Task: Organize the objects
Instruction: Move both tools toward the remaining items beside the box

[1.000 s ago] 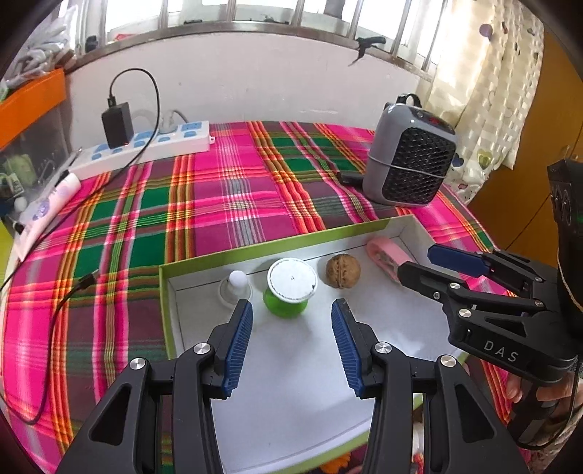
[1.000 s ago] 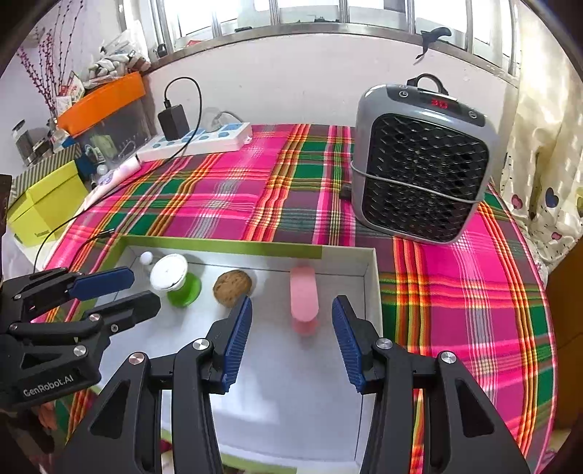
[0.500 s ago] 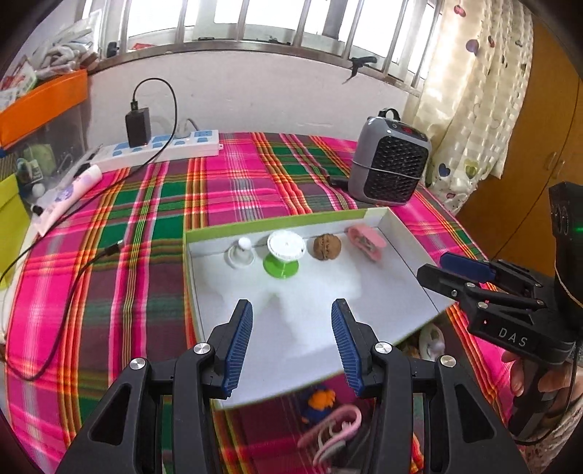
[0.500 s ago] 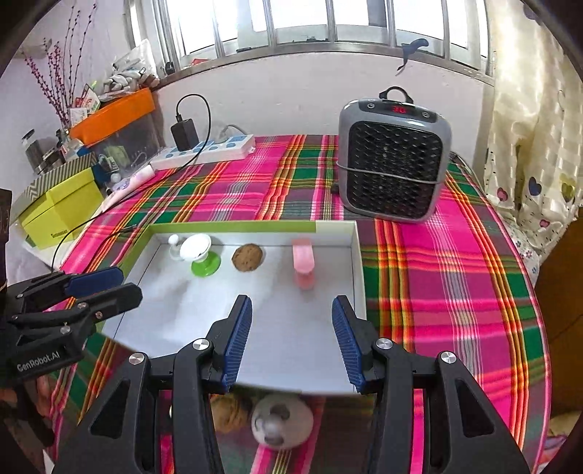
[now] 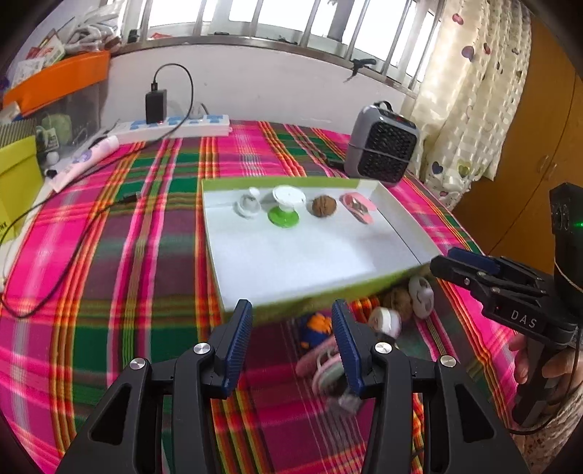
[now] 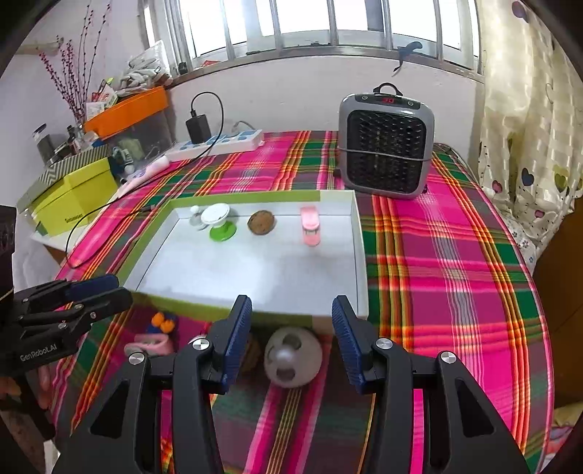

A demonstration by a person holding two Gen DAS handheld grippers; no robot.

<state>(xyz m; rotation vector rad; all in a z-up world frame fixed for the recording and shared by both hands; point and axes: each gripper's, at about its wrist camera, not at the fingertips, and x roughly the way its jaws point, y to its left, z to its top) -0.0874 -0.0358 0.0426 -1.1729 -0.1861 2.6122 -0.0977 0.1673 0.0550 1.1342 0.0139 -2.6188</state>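
Where barred windows [image 6: 328, 22] light the room, plaid tablecloth [image 6: 437, 262], white tray [image 6: 359, 255], both hand-held grippers [image 5: 291, 339] [image 6: 291, 335] released.

Your left gripper [image 5: 291, 339]: black angular frame, silver round screw heads on each arm, ribbed blue pads [image 5: 238, 341]; from the right wrist view its side reads "GenRobot.AI" in white. Your right gripper [image 6: 291, 341]: same black frame, same screws and blue pads; its side is marked "DAS". A green light glows on its black camera block, and a thin black cable trails below its handle.
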